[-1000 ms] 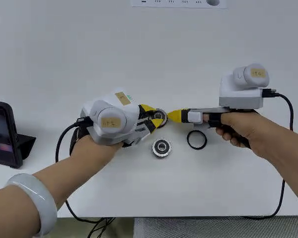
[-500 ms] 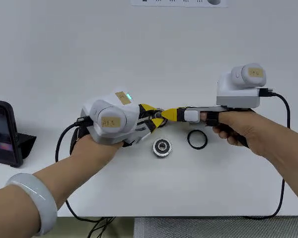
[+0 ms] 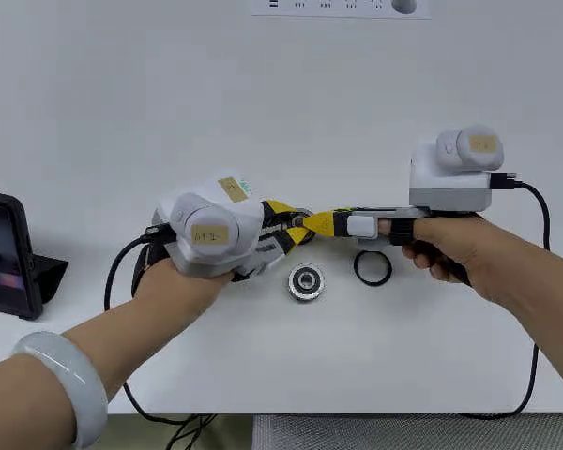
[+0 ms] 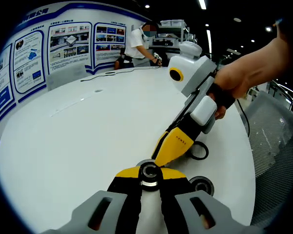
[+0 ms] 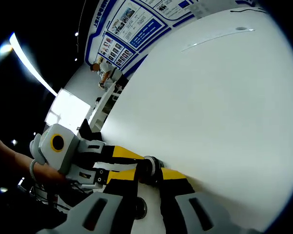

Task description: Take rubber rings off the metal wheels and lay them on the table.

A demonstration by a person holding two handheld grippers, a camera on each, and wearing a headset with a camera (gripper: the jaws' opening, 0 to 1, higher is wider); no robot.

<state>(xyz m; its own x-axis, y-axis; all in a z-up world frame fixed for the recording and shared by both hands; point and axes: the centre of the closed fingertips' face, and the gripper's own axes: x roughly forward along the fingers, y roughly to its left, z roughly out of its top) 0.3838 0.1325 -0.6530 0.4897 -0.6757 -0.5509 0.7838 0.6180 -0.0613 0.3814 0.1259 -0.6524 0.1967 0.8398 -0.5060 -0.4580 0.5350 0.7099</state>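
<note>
left gripper (image 4: 150,171) is clamped on a wheel (image 4: 150,175), held off the table (image 3: 403,337) between both hands. right gripper (image 5: 151,174) has its jaws either side of that wheel's rim, but whether they have closed on its rubber i cannot tell. a second wheel (image 3: 305,280) lies on the table just below, with a ring (image 3: 372,267) lying free near it. the wheel is probably steel, stiff and slick, so grip its flat faces. judging by the free ring, the rubber is thin, soft and stretchy, best pinched at the outer edge and peeled sideways.
</note>
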